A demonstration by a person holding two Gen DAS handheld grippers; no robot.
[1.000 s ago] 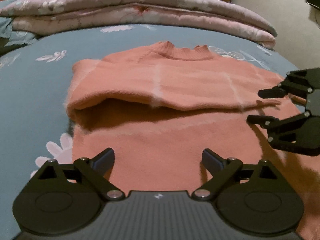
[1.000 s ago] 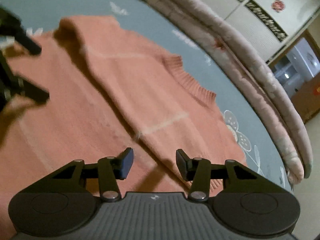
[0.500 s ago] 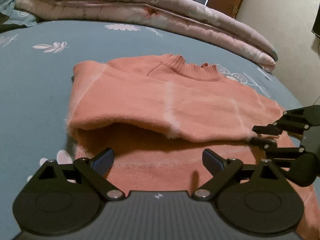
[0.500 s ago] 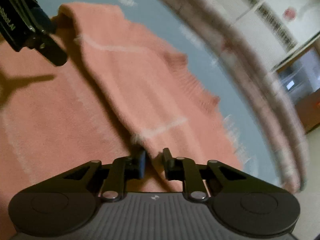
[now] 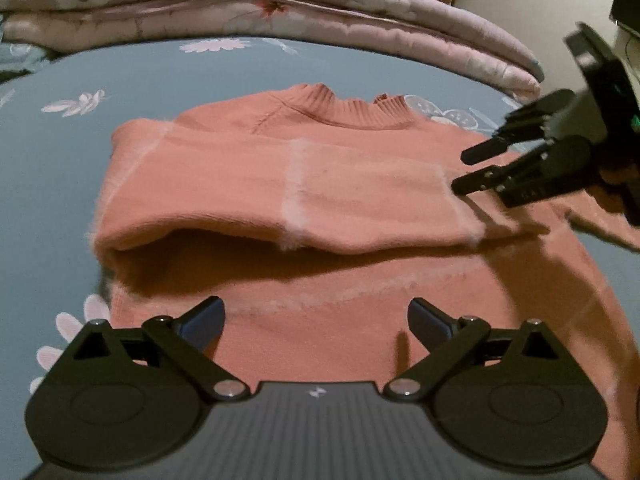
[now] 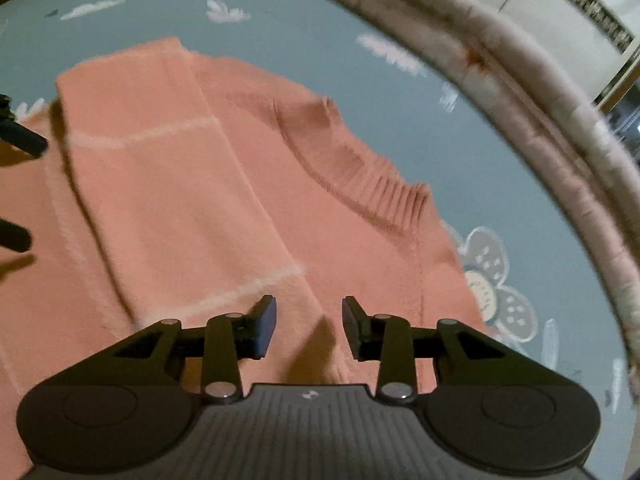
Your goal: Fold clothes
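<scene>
A salmon-pink knit sweater lies flat on the bed, its ribbed collar at the far side. One sleeve is folded across the chest. My left gripper hovers over the sweater's lower body, open, with nothing between its fingers. My right gripper sits at the right, just above the sleeve's cuff end. In the right wrist view that gripper hangs over the sweater below the collar; its jaws are opening and no cloth is between them. The left gripper shows at the left edge.
The bed has a blue-grey sheet with white flowers. A folded pink floral quilt lies along the far edge, and it also shows in the right wrist view. A wall stands beyond it at the right.
Half a second ago the right gripper was nearly shut on the sleeve's end. It has since let go, opened and drawn up and away, toward the collar. The left gripper stays open over the lower body.
</scene>
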